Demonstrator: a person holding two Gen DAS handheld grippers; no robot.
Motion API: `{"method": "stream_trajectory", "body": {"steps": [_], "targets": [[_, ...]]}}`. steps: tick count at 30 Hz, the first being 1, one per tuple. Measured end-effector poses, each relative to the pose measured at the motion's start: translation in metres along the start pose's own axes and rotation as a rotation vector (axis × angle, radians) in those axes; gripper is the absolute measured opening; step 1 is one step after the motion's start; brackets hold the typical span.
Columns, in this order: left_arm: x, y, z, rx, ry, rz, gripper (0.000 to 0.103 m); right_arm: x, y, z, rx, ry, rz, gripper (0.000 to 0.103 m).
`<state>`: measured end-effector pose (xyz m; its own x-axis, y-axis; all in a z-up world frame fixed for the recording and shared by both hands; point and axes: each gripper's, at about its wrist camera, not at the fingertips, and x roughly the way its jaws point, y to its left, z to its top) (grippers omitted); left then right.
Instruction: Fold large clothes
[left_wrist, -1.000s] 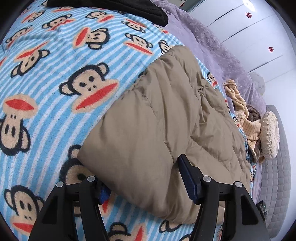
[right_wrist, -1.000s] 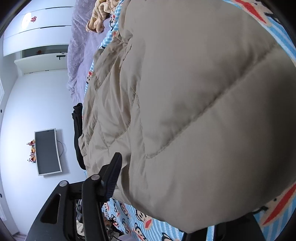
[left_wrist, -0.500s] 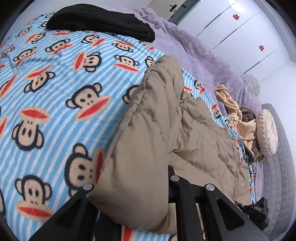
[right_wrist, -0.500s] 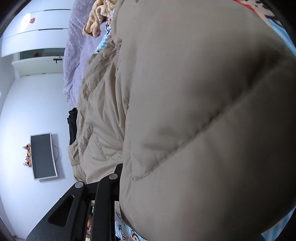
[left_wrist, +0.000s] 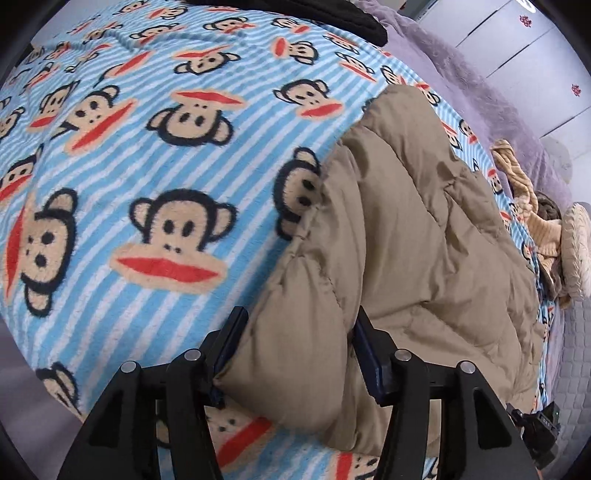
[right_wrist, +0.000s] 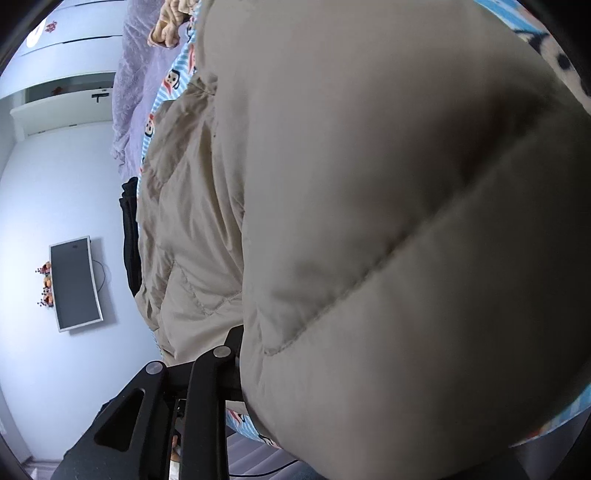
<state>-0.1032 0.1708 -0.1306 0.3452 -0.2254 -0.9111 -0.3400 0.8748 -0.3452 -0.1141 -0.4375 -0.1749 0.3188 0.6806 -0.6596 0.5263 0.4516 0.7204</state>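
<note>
Beige quilted puffer jacket (left_wrist: 399, 258) on monkey-print blanket (left_wrist: 155, 155), right side of bed. Soft, bulky, light, slippery shell; take deep bite at hem. Left tongs (left_wrist: 299, 354) hold near corner. Right tongs (right_wrist: 236, 354): jacket hides them, cannot tell.

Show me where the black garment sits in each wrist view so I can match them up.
Left wrist: the black garment lies at the top edge, on the monkey blanket, beyond the tan puffer jacket.
Right wrist: the same garment is a dark strip at centre left, just left of the jacket.
Shared landmark: the purple blanket, also seen at.
</note>
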Motion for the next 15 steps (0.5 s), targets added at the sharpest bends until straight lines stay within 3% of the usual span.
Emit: {"method": "stream_trajectory", "body": {"steps": [4, 10, 15], "targets": [[-0.012, 0.009, 0.006, 0.026, -0.036, 0.134, 0.058, -0.006, -0.004, 0.004, 0.013, -0.002, -0.042, 0.043], [-0.026, -0.011, 0.005, 0.1, -0.033, 0.237, 0.058, -0.027, 0.002, -0.006, -0.009, -0.014, -0.157, 0.053], [-0.047, -0.039, -0.004, 0.198, -0.047, 0.243, 0.058, -0.045, 0.022, -0.02, -0.087, -0.01, -0.218, 0.053]]}}
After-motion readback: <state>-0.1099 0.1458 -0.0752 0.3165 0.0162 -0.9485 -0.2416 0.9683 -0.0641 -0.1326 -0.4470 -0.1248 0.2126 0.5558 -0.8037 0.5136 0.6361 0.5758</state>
